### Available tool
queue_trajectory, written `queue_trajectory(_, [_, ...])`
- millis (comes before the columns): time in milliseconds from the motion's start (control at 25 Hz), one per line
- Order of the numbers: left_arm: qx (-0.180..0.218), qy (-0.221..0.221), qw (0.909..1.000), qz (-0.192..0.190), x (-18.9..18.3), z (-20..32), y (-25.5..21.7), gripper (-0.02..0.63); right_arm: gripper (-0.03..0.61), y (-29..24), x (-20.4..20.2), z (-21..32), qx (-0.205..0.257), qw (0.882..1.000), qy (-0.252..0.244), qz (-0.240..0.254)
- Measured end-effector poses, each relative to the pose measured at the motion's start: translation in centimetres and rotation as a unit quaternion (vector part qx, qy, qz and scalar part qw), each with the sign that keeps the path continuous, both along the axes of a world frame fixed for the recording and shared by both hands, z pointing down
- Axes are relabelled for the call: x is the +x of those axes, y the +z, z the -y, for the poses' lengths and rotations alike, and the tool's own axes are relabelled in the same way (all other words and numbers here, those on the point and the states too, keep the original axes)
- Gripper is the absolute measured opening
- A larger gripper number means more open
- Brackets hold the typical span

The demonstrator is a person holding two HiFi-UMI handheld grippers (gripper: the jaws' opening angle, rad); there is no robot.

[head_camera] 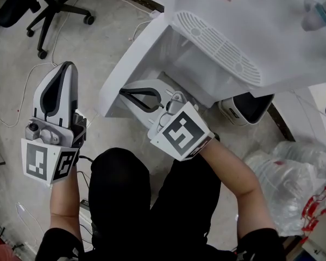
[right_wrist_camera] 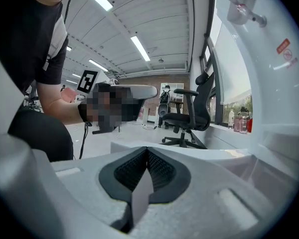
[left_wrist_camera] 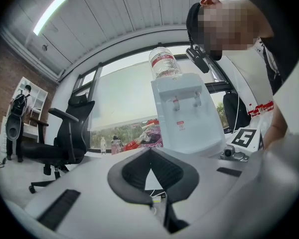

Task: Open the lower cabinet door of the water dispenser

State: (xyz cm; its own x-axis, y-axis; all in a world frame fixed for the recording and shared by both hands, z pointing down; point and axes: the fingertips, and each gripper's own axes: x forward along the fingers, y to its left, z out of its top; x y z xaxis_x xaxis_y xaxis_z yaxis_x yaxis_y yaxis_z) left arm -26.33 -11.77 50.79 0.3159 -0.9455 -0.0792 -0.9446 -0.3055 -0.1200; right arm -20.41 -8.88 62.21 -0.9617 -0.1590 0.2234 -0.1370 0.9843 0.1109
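R gripper: ribbed black rubber pads pressed together, tips just beside the flat, smooth white plastic cabinet door, swung out. L gripper: pads closed tip-to-tip, nothing between.

The left hand-held gripper is held at the left of the head view, pointed toward the top of the frame, its jaws closed with nothing between them. The right hand-held gripper is held at centre frame on a bare forearm, pointed up and left, with its jaws pressed together.
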Motion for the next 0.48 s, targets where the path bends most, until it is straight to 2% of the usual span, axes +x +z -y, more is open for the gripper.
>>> queue_trajectory(160, [0.002, -0.006, 1.0, 0.003, -0.8, 0.0, -0.1, 0.008, 0.005, 0.2, -0.6, 0.2, 0.017, 1.0, -0.004, -0.017])
queue_trajectory(480, [0.002, -0.007, 1.0, 0.002, -0.9, -0.1, -0.3, 0.008, 0.005, 0.3, -1.4, 0.5, -0.005, 1.0, 0.012, 0.001])
